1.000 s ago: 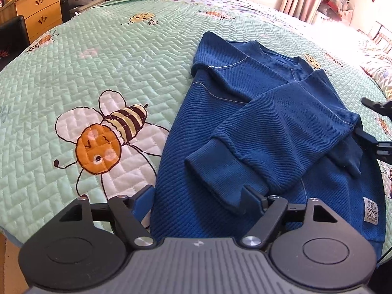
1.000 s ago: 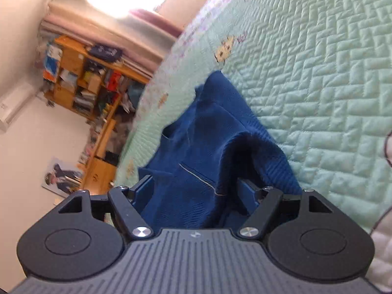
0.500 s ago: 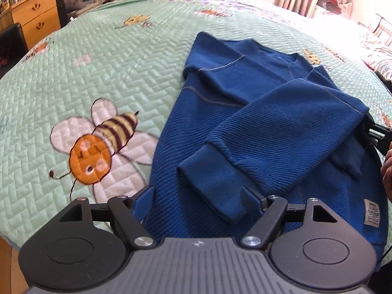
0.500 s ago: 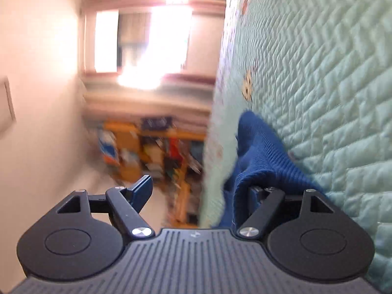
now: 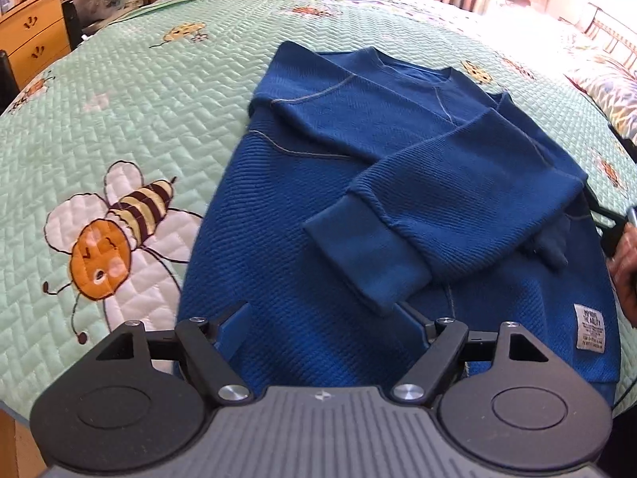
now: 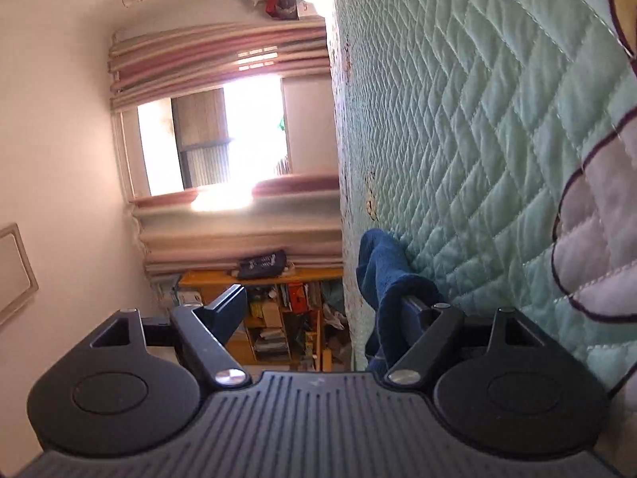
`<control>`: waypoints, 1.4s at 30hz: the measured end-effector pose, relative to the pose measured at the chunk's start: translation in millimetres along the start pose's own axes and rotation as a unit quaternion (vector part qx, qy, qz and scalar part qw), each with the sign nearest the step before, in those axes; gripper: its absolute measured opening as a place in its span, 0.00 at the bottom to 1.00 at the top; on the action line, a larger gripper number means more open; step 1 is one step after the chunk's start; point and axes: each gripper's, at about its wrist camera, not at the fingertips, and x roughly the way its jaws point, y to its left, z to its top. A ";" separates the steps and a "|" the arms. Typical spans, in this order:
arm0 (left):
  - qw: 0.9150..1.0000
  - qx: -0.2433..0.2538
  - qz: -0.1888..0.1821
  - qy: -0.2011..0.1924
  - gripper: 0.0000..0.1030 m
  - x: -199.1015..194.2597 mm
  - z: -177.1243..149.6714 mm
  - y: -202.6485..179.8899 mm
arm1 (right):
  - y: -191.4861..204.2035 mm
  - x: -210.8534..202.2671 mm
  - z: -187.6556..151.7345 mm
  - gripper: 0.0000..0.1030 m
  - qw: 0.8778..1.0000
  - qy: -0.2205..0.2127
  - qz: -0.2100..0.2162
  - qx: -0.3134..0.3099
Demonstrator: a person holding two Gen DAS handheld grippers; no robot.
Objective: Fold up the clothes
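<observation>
A: Where is the sweater (image 5: 318, 207) laid?
B: On the bed (image 5: 119, 119), sleeves folded in. Both grippers' jaws are spread, nothing clamped.
A: Next?
B: The near hem is probably to be gripped and folded far.

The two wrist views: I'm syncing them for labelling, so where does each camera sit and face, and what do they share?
Left wrist: sits behind the open left gripper, angled down at the blue sweatshirt on the bee quilt; a hand shows at the right edge.
Right wrist: behind the open right gripper, rolled sideways, facing the window and bookshelf; no body.
Shared: sweatshirt and quilt.
</observation>
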 end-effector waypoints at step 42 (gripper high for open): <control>0.975 -0.030 -0.111 -0.188 0.98 42.5 -1.8 37.9 | 78.7 323.8 -59.1 0.98 0.283 0.357 -0.600 -0.658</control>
